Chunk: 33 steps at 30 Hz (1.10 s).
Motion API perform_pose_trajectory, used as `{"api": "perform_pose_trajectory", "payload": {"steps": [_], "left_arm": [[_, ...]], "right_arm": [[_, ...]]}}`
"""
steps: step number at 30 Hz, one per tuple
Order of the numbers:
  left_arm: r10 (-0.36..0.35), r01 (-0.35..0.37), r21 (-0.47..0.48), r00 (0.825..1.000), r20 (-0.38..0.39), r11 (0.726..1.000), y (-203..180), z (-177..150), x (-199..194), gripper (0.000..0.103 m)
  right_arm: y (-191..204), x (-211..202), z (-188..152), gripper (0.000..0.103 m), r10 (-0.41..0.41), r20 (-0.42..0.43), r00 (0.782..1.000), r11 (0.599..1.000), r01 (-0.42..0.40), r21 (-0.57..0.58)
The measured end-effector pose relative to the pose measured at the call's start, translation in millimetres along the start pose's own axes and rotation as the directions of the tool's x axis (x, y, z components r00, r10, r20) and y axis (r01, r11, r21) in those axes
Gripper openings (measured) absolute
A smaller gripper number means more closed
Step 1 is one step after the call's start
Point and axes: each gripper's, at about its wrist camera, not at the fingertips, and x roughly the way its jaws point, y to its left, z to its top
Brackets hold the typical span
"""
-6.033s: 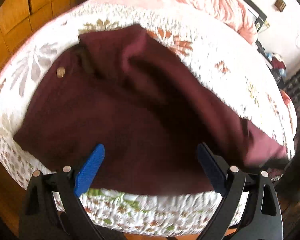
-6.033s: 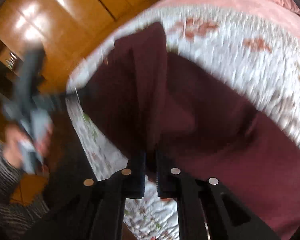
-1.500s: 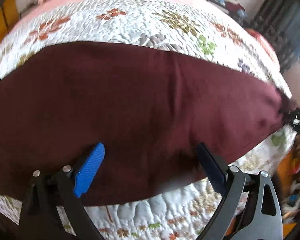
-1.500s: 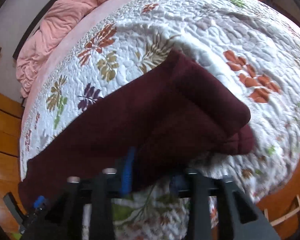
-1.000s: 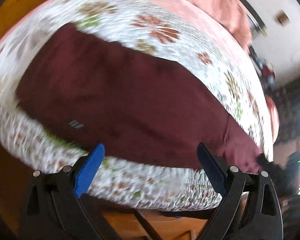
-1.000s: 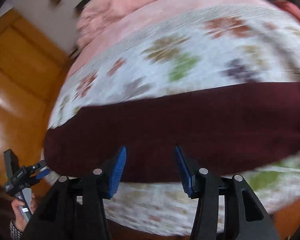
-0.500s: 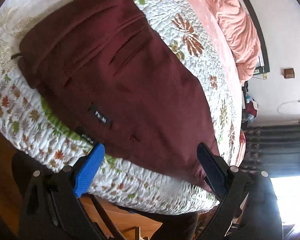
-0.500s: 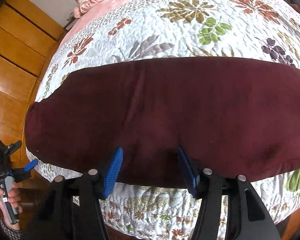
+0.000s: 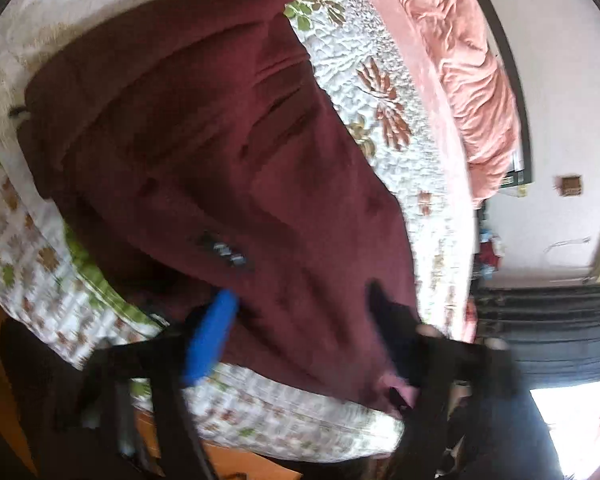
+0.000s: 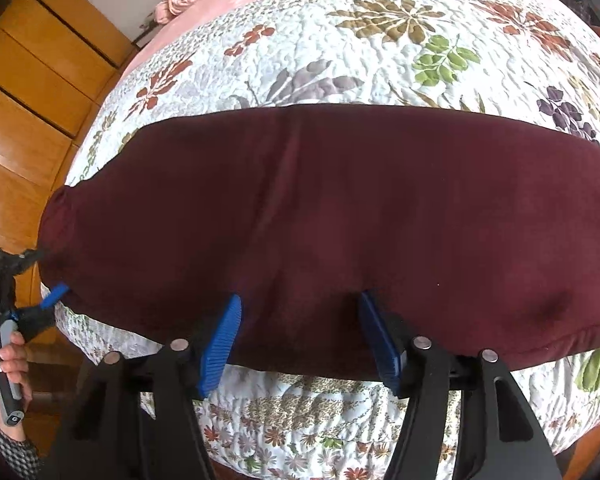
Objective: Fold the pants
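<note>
Maroon pants lie folded lengthwise in a long band across the near edge of a quilt patterned with leaves and flowers. In the right wrist view the band runs from the left edge of the frame to the right edge, filling the middle, with the quilt showing above and below it. The right gripper sits at the lower centre of that view, its blue pads on either side of the pants' near edge; its jaws are opening, cloth lies between them, and the pads do not seem to press on it.

At the far left of the same view a hand holds the left gripper at the end of the pants, one finger above the cloth edge and a blue one below it.

In the left wrist view, which is blurred, the waist end of the pants fills the centre, with pocket slits in the upper middle and a small dark label just above the blue pad. The left gripper is at the lower centre; its jaws are closing with the pants' near edge between them, and the fingers do not yet pinch the cloth. A pink blanket is bunched at the upper right, and wooden panels fill the upper left of the right wrist view.
</note>
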Motion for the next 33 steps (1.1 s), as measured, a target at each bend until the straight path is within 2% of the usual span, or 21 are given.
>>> {"api": "perform_pose_trajectory", "payload": {"steps": [2,3,4,7,13,17,20,21,23,24,26,28,31,33], "left_arm": [[0.031,-0.031,0.012,0.999,-0.005,0.999,2,1,5,0.041],[0.057,-0.057,0.011,0.998,-0.003,0.998,3,1,8,0.025],[0.072,-0.072,0.008,0.997,0.001,0.997,5,1,8,0.018],[0.06,-0.059,-0.017,0.998,0.03,0.998,9,-4,-1,0.011],[0.113,-0.121,0.06,0.986,0.122,0.991,-3,-40,-39,0.01],[0.175,-0.183,0.077,0.98,0.099,0.98,9,-44,-29,0.011],[0.206,-0.213,0.094,0.975,0.078,0.973,10,-34,-15,0.014],[0.217,-0.225,0.108,0.973,0.082,0.968,5,-33,-17,0.019],[0.267,-0.277,0.139,0.96,0.089,0.951,-9,-33,-23,0.049],[0.287,-0.301,0.17,0.952,0.104,0.938,-21,-36,-30,0.072],[0.282,-0.311,0.217,0.947,0.154,0.925,-42,-47,-39,0.076],[0.245,-0.284,0.282,0.955,0.166,0.916,-61,-62,-44,0.076],[0.171,-0.209,0.413,0.977,0.128,0.887,-104,-82,-24,0.077],[0.166,-0.196,0.492,0.981,0.104,0.848,-127,-91,4,0.077]], "right_arm": [[2,2,1,0.066,-0.001,-0.001,1.0,1.0,0.001,-0.007],[2,3,1,0.067,0.0,-0.001,1.0,1.0,0.0,-0.009],[3,3,1,0.068,-0.001,-0.001,1.0,1.0,0.001,-0.011],[4,2,0,0.068,-0.007,0.0,1.0,1.0,0.007,-0.024],[0,-4,-1,0.068,0.016,-0.003,1.0,1.0,-0.016,0.018],[-1,-2,-1,0.068,0.005,-0.008,1.0,1.0,-0.005,0.017],[5,-1,-2,0.069,-0.025,-0.008,1.0,1.0,0.025,-0.011],[7,-2,-2,0.069,-0.03,-0.008,1.0,0.999,0.03,-0.026],[6,-10,-2,0.068,-0.014,0.003,1.0,1.0,0.015,-0.028],[3,-15,-1,0.068,-0.005,0.015,1.0,1.0,0.005,-0.016],[-7,-31,0,0.068,0.019,0.06,0.998,0.999,-0.021,0.027],[-18,-45,3,0.068,0.033,0.093,0.995,0.997,-0.039,0.066],[-28,-56,9,0.068,0.028,0.121,0.992,0.995,-0.039,0.086],[-31,-51,9,0.068,0.015,0.106,0.994,0.995,-0.025,0.092]]}}
